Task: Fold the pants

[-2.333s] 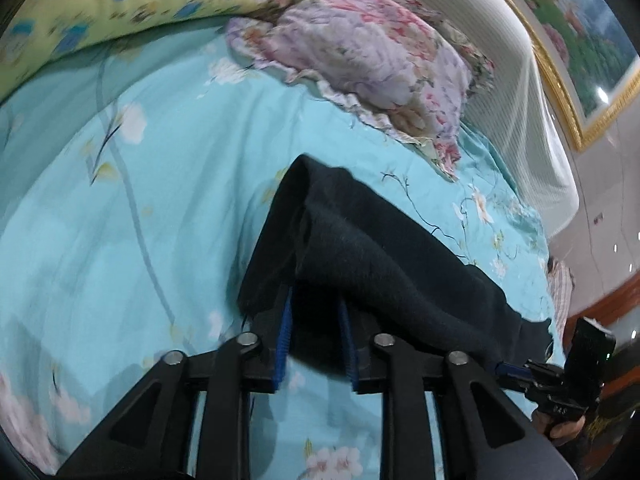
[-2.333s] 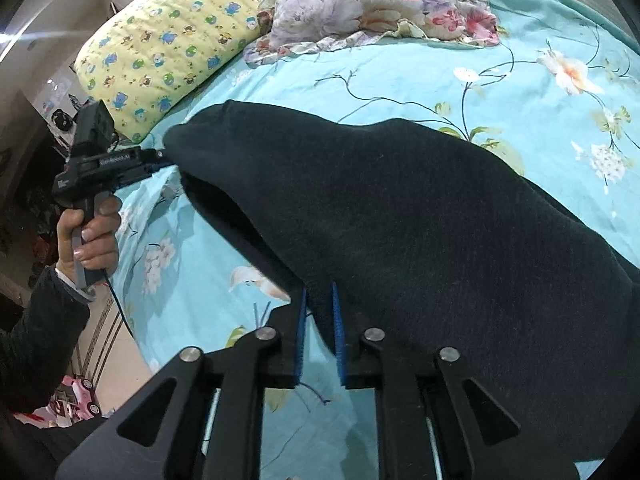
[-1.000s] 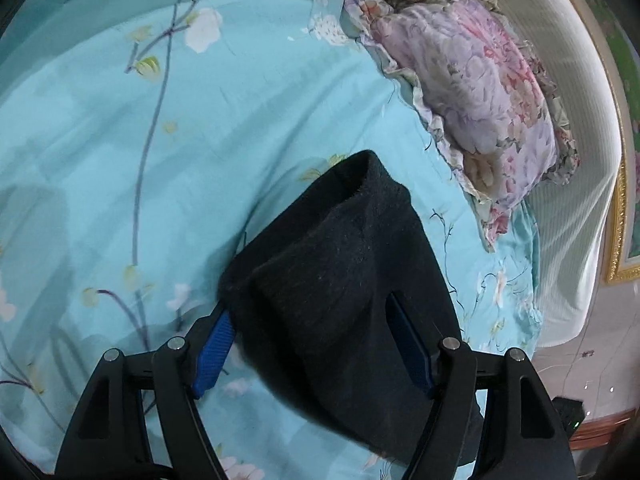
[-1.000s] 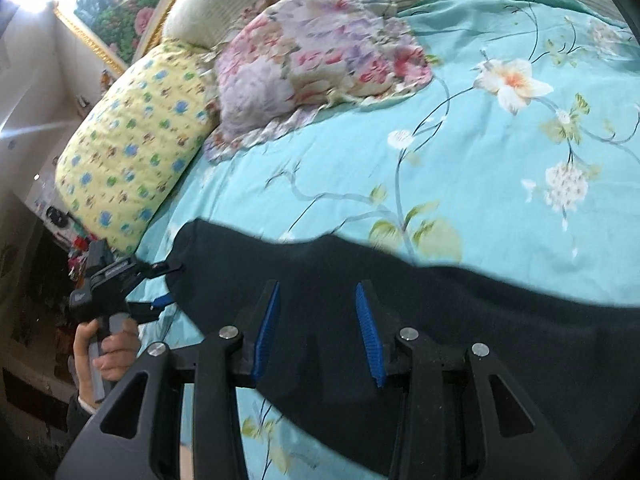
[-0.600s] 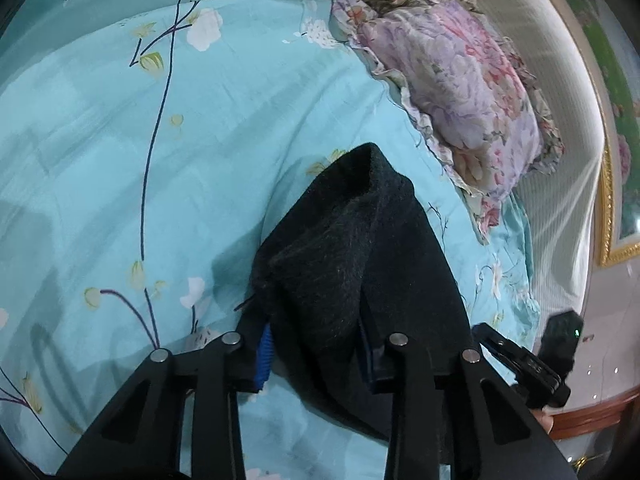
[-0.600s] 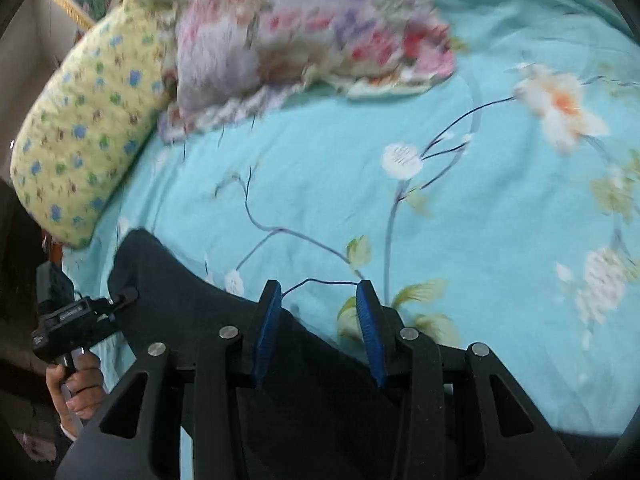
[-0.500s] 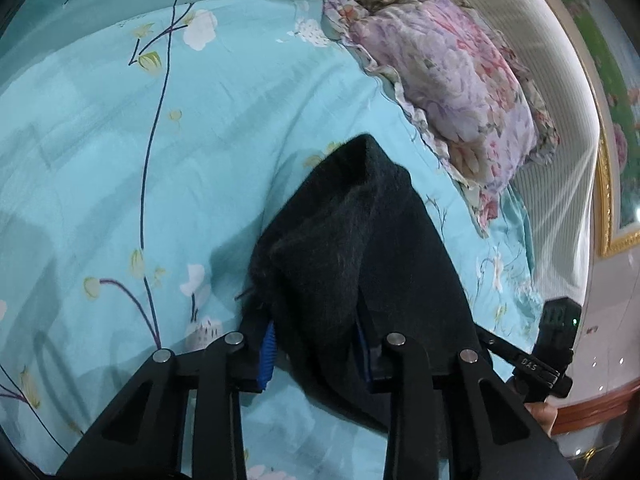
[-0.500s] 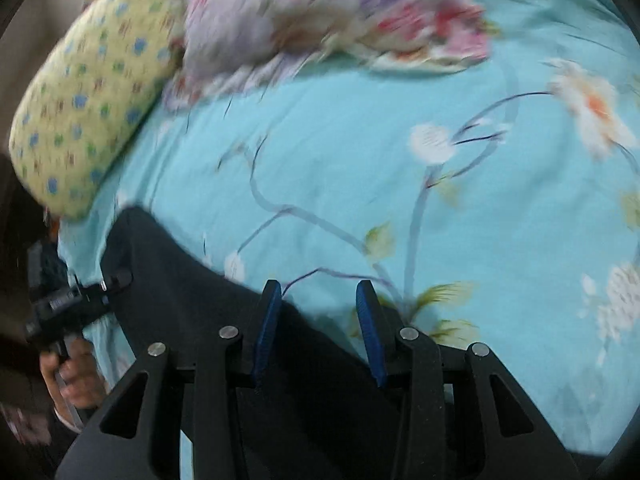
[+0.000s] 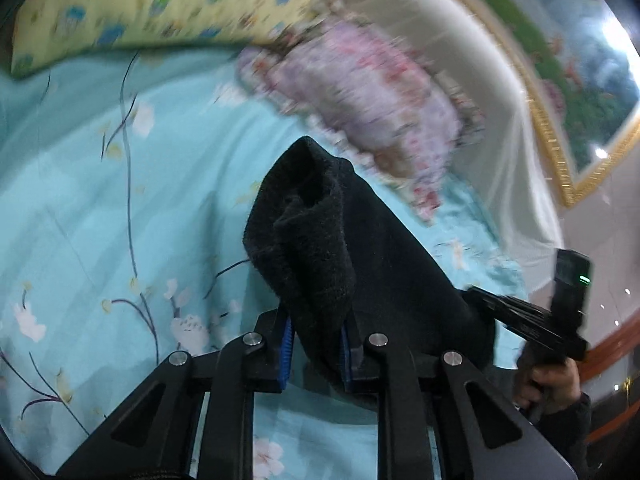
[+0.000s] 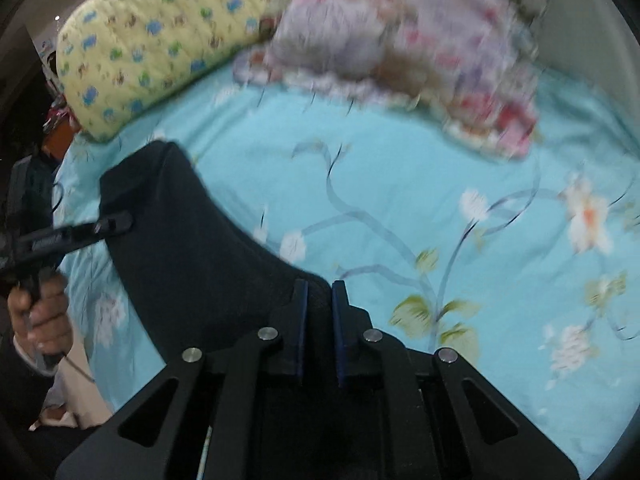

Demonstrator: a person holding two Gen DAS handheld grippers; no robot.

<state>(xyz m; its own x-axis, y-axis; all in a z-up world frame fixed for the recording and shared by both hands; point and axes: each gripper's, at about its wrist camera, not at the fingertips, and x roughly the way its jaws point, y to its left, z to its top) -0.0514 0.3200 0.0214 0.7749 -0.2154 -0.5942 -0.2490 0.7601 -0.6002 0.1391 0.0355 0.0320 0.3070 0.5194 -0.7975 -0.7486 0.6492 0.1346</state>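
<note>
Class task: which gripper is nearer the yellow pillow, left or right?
Left. The left gripper grips the pants at the end toward the yellow pillow; the right gripper grips the other end, farther from it.

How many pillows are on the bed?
2. The yellow pillow lies at the head of the bed on the left; the pink flowery pillow lies beside it on the right, touching it. More could sit outside the pictures.

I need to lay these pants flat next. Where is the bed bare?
Bare sheet lies between the pants and the floral pillow, stretching right. The head end is crowded: yellow pillow beside the floral one. Both tools, left and right, grip the pants.
</note>
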